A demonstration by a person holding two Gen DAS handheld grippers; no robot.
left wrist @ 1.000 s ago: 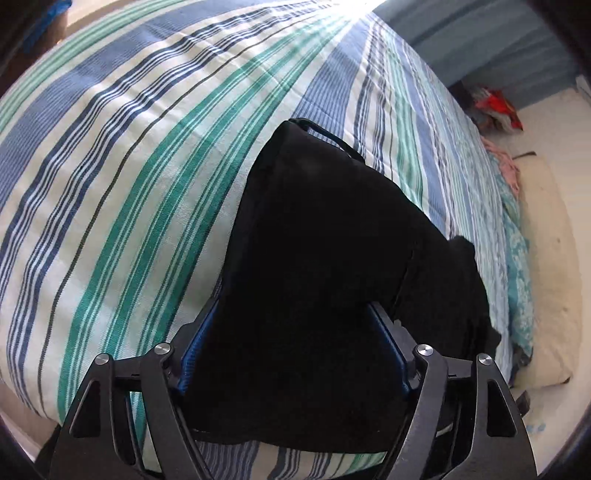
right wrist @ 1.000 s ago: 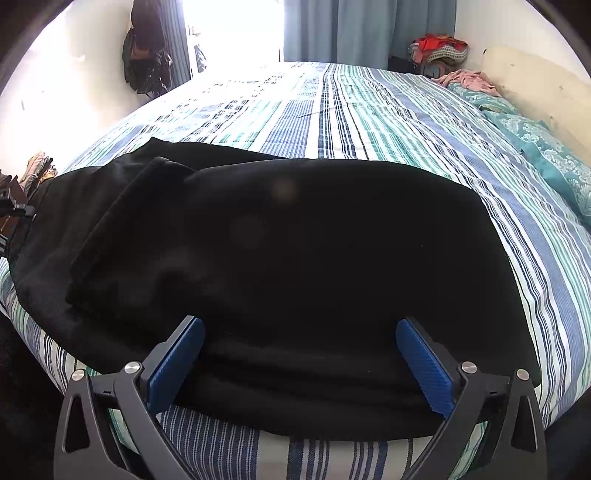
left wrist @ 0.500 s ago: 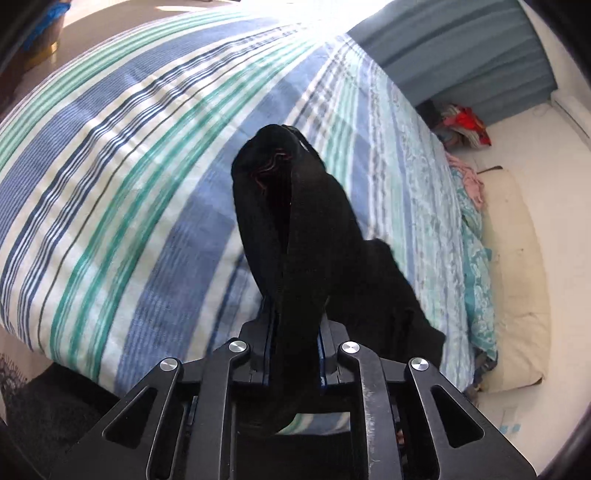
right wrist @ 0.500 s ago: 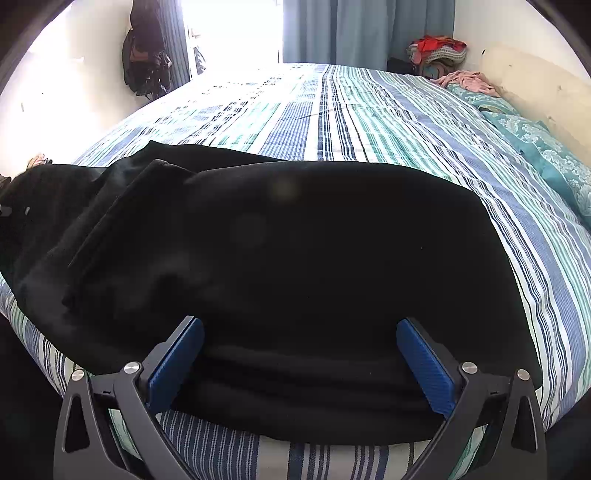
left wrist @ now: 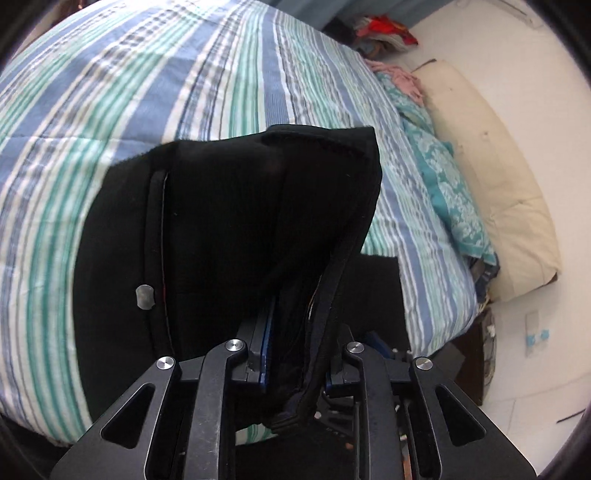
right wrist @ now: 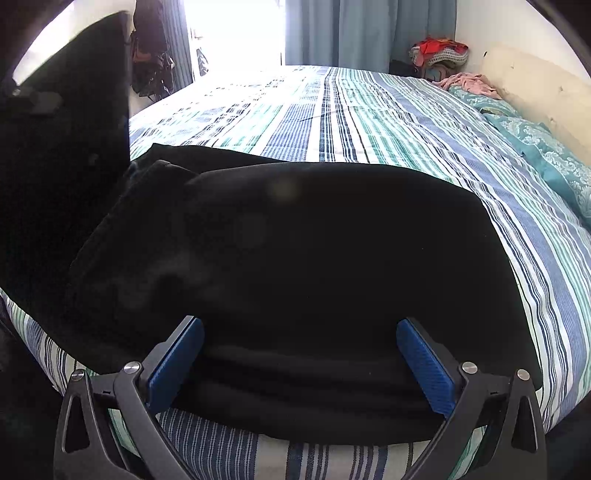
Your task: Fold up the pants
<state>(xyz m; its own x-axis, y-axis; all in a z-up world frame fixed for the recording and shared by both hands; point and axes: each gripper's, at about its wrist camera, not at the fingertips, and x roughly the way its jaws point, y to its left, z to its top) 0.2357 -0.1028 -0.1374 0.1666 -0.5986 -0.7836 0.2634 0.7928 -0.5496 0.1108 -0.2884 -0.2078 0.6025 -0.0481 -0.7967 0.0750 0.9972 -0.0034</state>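
Observation:
Black pants [right wrist: 314, 258] lie folded on the striped bed [right wrist: 369, 110] near its front edge. My left gripper [left wrist: 295, 314] is shut on the waistband end of the pants [left wrist: 229, 229] and holds it lifted above the bed; a metal button [left wrist: 144, 296] shows on it. That lifted end shows as a dark flap at the far left of the right wrist view [right wrist: 66, 147]. My right gripper [right wrist: 299, 354] is open, its blue pads [right wrist: 177, 362] on either side of the folded pants' near edge, low over the cloth.
A teal patterned pillow [left wrist: 447, 192] and a cream headboard cushion [left wrist: 491, 177] lie along the bed's right side. A pile of red and pink clothes [right wrist: 439, 51] sits at the far corner. Blue curtains [right wrist: 351, 29] hang behind the bed. Bags [right wrist: 151, 55] hang at the left wall.
My left gripper closed on the pants' waistband end and lifted it up, swinging toward the right. My right gripper stayed open and still.

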